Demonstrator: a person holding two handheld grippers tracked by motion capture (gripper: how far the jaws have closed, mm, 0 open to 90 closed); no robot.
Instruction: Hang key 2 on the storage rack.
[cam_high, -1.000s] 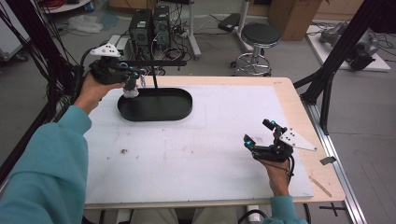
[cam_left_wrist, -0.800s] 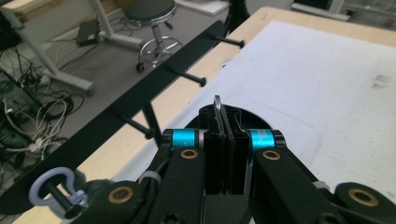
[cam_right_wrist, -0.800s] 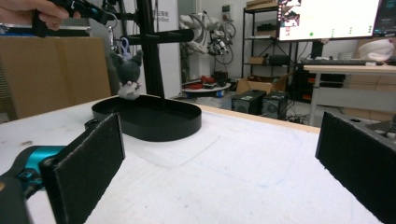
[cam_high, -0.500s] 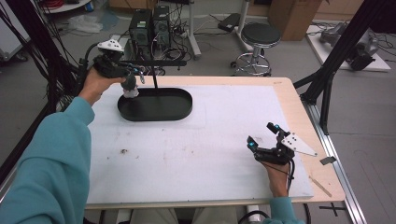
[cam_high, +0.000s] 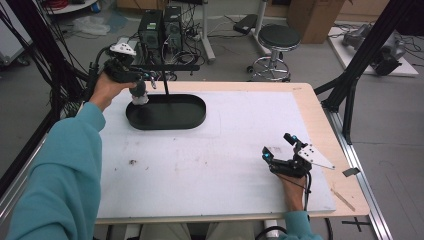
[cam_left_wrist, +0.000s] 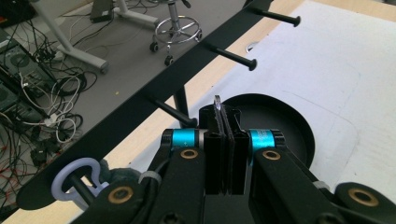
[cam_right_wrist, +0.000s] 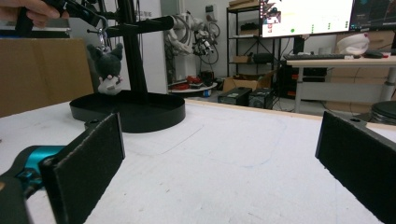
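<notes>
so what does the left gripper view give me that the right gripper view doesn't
Left gripper view: the left gripper shut on a thin tab, the stand's row of pegs from above, and a lilac ring hooked over one peg.
Right gripper view: the right gripper wide open and low over the table, plus a monitor behind.
Both: the stand's black tray, the grey plush and the white table.

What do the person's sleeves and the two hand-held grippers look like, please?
Both arms wear teal sleeves. Each hand-held gripper, left and right, is black with cyan bands near flat black jaw pads, brass-coloured rivets, a grey three-cornered top plate and a black cable.
</notes>
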